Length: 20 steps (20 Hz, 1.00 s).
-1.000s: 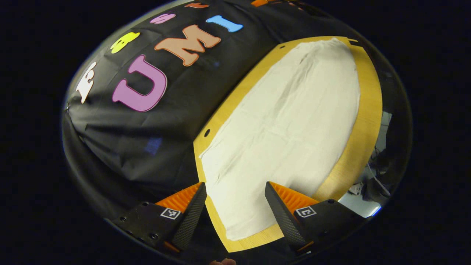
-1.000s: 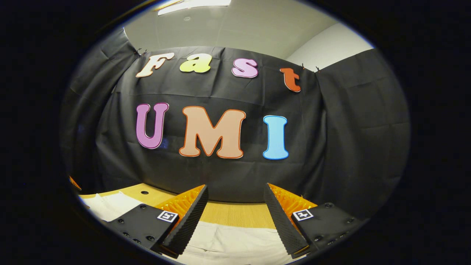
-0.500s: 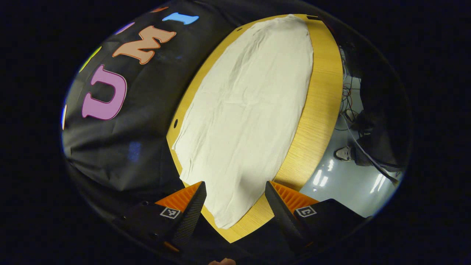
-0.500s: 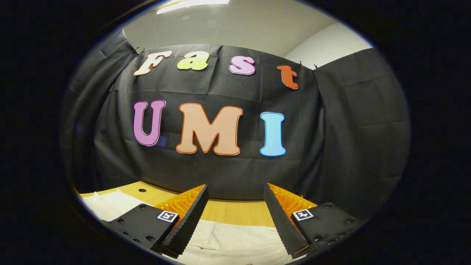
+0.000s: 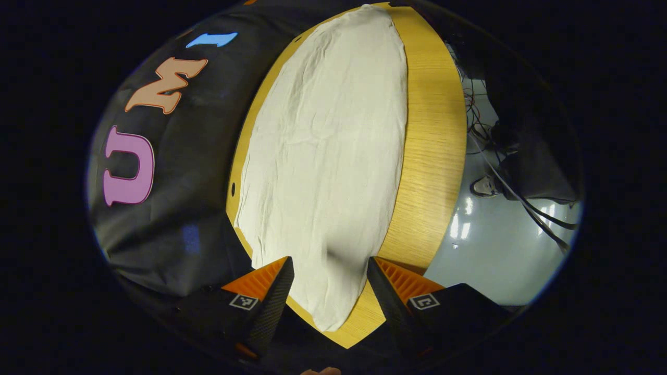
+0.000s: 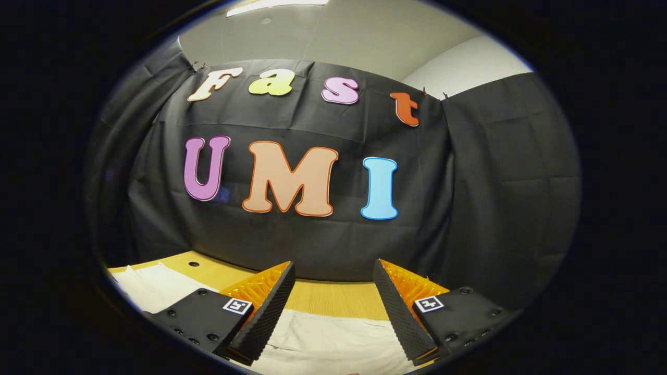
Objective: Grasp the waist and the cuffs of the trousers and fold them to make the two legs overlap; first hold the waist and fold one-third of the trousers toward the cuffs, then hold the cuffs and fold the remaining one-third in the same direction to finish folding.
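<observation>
In the left gripper view, the trousers lay flat on the table, their long axis running from the near end, just ahead of the left gripper, away to the far end at the top. The narrow near end sat between the fingers and slightly below them, close to the table's near corner. The jaws stood apart with nothing between the pads, and the cloth there did not look pinched. The gripper pointed along the garment's length, tilted down toward the cloth. Whether this near end was waist or cuffs could not be told. To the right, beyond the table edge, the floor carried some cables.

In the right gripper view, the right gripper was held about level, facing the booth wall, its jaws likewise apart and empty. The trousers lay below the fingers and out to the left. By my reading, the left gripper was better placed to grasp, and the first fold was not yet begun.
</observation>
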Motion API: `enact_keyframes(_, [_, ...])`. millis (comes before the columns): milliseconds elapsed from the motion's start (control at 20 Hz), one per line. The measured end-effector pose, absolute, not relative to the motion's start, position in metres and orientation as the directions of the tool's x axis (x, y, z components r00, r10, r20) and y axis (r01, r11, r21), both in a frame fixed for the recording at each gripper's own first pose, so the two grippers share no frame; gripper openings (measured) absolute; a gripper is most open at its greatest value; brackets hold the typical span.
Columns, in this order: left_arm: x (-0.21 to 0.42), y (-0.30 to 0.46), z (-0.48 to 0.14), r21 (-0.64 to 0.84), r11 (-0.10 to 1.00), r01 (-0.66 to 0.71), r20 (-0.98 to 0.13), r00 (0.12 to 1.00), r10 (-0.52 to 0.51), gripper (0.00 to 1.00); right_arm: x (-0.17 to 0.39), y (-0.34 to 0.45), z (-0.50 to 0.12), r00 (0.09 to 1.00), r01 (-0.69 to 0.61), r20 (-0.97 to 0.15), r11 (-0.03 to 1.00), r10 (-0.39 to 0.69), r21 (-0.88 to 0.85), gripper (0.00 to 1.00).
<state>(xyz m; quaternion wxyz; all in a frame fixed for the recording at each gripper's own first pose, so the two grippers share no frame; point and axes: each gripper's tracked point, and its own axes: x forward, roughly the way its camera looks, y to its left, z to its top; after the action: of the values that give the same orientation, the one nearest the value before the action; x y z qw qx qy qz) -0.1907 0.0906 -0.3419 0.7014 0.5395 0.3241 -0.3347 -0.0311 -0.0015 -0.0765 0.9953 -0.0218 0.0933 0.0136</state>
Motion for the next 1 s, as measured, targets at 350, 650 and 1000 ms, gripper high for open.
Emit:
enact_keyframes(350, [-0.164,0.087,-0.350,0.557,0.170,0.813,-0.807,0.578,-0.122,0.87,-0.032,-0.010,-0.075,0.982,-0.007,-0.187,0.999,-0.003,-0.053,0.97])
enact_keyframes(650, [-0.169,0.084,-0.362,0.499,0.189,0.846,-0.847,0.522,-0.101,0.37,-0.035,-0.018,-0.076,0.983,-0.014,-0.186,0.996,-0.002,-0.083,0.97])
enact_keyframes(1000, [-0.175,0.082,-0.368,0.488,0.167,0.857,-0.858,0.506,-0.091,0.03,-0.046,-0.035,-0.106,0.960,-0.123,-0.275,0.962,0.052,-0.245,0.97])
